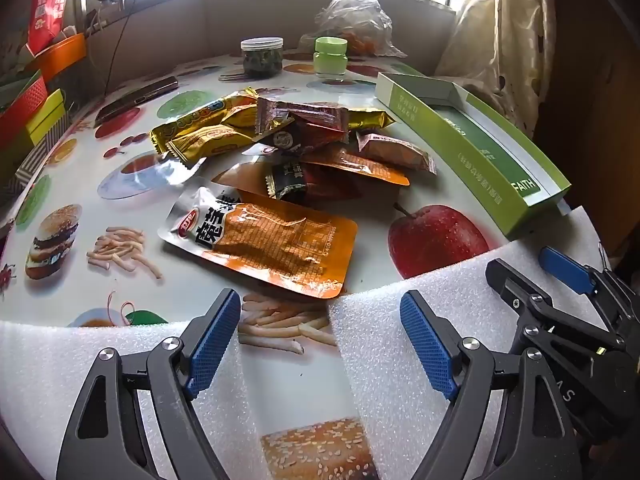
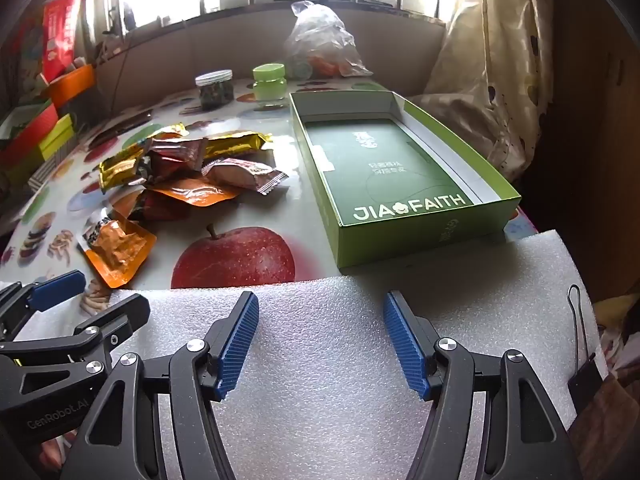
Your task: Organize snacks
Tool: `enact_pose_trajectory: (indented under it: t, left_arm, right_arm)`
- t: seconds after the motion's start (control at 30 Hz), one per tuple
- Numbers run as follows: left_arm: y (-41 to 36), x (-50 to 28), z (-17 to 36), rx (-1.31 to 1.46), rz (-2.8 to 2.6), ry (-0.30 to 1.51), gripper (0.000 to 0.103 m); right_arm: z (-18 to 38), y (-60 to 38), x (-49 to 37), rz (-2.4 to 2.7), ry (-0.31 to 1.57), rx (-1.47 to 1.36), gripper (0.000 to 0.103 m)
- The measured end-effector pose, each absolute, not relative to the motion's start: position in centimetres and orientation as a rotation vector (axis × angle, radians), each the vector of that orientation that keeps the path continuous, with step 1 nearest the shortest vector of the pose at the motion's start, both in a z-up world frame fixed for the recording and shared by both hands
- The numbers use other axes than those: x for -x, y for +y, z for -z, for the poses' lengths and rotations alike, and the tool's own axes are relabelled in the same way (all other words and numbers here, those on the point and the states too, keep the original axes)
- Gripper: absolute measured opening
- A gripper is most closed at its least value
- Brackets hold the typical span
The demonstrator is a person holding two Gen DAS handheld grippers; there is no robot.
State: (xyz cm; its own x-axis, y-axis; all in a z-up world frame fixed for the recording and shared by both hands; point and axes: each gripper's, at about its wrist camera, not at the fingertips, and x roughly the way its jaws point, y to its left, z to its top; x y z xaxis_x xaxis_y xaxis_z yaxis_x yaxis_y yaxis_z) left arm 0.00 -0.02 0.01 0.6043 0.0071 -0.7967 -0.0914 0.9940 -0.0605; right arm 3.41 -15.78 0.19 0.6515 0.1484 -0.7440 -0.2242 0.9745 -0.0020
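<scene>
Our left gripper and right gripper both hang over foam, fingers spread wide, gripping nothing.

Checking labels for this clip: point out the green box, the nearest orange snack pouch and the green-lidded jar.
green box (image 2: 384,184): right wrist view, printed inner floor.
orange snack pouch (image 1: 276,240): left wrist view, pouch centre.
green-lidded jar (image 1: 330,49): left wrist view, lid.

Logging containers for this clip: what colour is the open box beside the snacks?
Green, the box is darker inside with white lettering; clearest in the right wrist view.
</scene>
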Motion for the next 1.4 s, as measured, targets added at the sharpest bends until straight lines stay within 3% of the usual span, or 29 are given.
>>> enact_pose_trajectory:
  t: [1.4]
  left_arm:
    - [0.04,0.03,0.0,0.113,-0.049,0.913,0.082]
  right_arm:
    - [-0.24,-15.87,-3.31,-0.213,0.822,0.091,0.065]
